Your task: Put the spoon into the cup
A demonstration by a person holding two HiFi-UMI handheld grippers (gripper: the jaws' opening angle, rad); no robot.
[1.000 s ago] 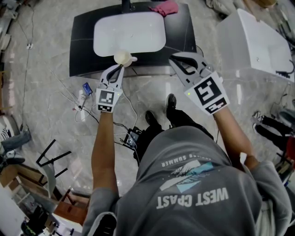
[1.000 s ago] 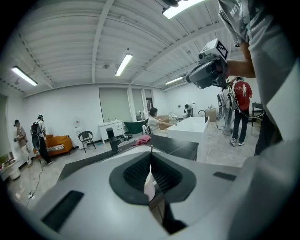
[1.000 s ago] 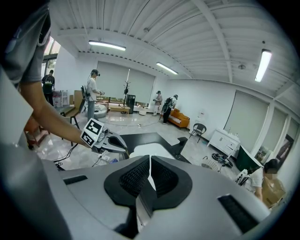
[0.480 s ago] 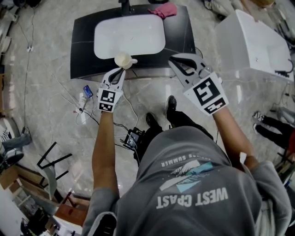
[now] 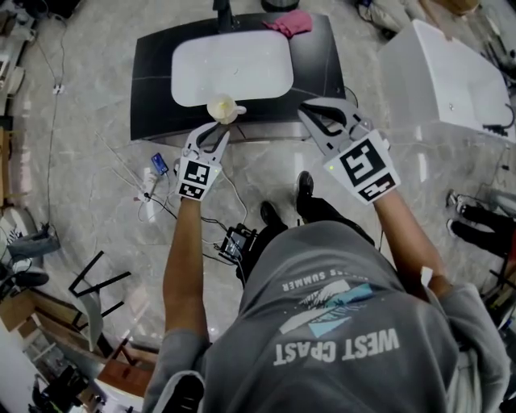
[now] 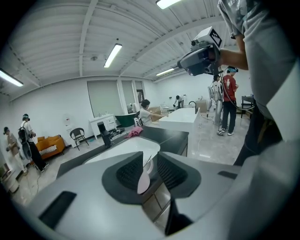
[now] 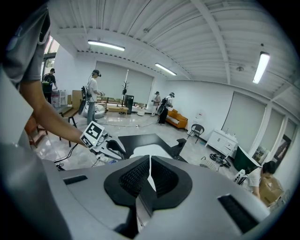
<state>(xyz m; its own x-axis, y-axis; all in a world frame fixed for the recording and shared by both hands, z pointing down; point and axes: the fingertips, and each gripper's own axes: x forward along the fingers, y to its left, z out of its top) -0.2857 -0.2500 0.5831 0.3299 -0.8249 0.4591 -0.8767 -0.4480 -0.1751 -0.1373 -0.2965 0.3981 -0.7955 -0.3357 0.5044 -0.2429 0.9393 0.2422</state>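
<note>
My left tool [image 5: 218, 129] is opening, its jaws already well apart; a pale spoon [image 6: 142, 180] stands in the gap with neither pad pressing on it; whether it rests in the cup I cannot tell; the cream cup [image 5: 221, 107] sits just past the tips at 12 o'clock, on the near edge of the black desk [image 5: 153, 97], against the white basin [image 5: 242, 56]; my right tool [image 5: 308, 109], at 3 o'clock of the cup, is closed on nothing; a pink cloth [image 5: 289, 21] lies at 1 o'clock on the desk's far edge.
</note>
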